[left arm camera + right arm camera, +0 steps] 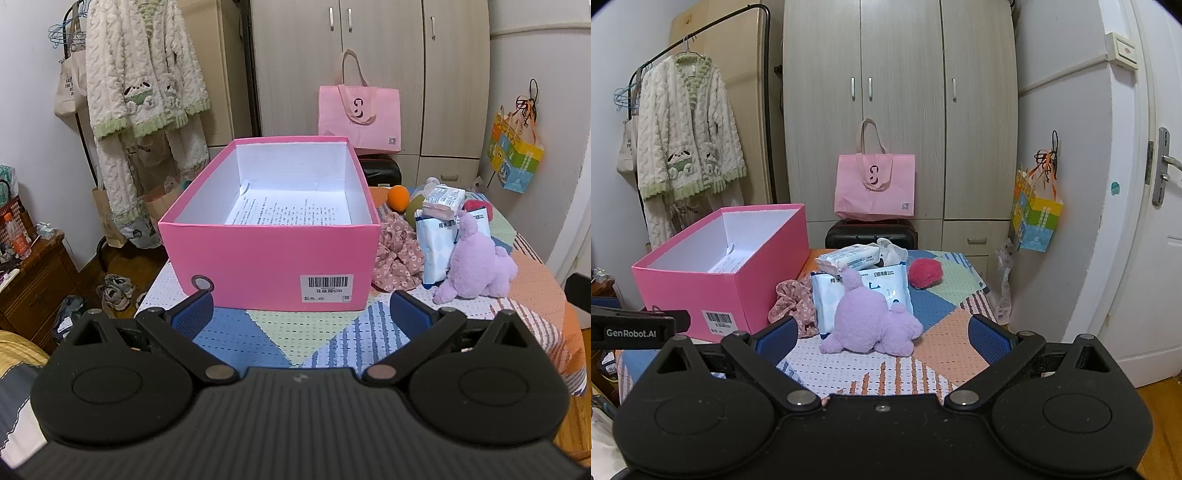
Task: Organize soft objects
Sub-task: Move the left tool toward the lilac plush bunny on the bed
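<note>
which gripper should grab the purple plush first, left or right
Right, probably. The right gripper is open and the purple plush toy lies straight ahead between its fingers. The left gripper, also open, faces the pink box, with the plush off to its right.

Open pink cardboard box (266, 258) stands upright; lilac plush rabbit (866, 321), floral fabric scrunchie (792, 304) and red fluffy ball (925, 272) lie beside it.

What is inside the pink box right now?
The pink box holds only a printed sheet of paper lying on its white floor; no soft objects are in it. The near wall hides the front strip of the floor, so that part cannot be checked.
</note>
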Demonstrator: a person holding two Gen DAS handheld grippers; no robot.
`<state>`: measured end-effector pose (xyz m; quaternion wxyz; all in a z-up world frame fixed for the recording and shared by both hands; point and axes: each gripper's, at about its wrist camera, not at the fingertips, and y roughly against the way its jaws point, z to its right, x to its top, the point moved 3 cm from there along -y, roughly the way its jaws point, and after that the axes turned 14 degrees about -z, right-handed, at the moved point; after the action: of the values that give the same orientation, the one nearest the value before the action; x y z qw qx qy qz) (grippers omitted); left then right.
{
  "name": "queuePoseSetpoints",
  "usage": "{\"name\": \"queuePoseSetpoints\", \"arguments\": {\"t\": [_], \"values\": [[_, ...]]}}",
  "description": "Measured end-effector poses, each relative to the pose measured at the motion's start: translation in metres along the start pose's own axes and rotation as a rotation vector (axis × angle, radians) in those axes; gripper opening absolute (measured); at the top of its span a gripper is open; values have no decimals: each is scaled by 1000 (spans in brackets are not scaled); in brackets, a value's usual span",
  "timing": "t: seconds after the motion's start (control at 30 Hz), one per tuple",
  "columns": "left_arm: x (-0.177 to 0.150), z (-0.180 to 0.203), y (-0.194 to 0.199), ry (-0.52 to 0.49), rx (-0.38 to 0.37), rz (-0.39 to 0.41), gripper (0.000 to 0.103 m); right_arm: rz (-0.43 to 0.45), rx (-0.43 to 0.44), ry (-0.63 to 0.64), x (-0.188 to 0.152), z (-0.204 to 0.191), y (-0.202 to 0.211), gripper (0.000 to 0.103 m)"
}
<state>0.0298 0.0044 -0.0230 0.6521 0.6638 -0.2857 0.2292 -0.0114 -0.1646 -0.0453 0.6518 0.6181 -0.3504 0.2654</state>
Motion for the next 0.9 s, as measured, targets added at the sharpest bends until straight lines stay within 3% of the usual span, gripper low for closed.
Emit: {"name": "queuePoseSetpoints", "arguments": {"t": [0.33, 0.6, 0.9], "values": [[-2, 1, -1, -12, -8, 1, 103, -4, -9, 10, -4, -1, 0, 100], [-9, 8, -5, -87, -1, -2, 103, -29, -31, 18, -10, 2, -3, 100], [-17, 19, 4, -138, -57, 49, 103, -64, -46, 1, -18, 9, -8, 100]]}}
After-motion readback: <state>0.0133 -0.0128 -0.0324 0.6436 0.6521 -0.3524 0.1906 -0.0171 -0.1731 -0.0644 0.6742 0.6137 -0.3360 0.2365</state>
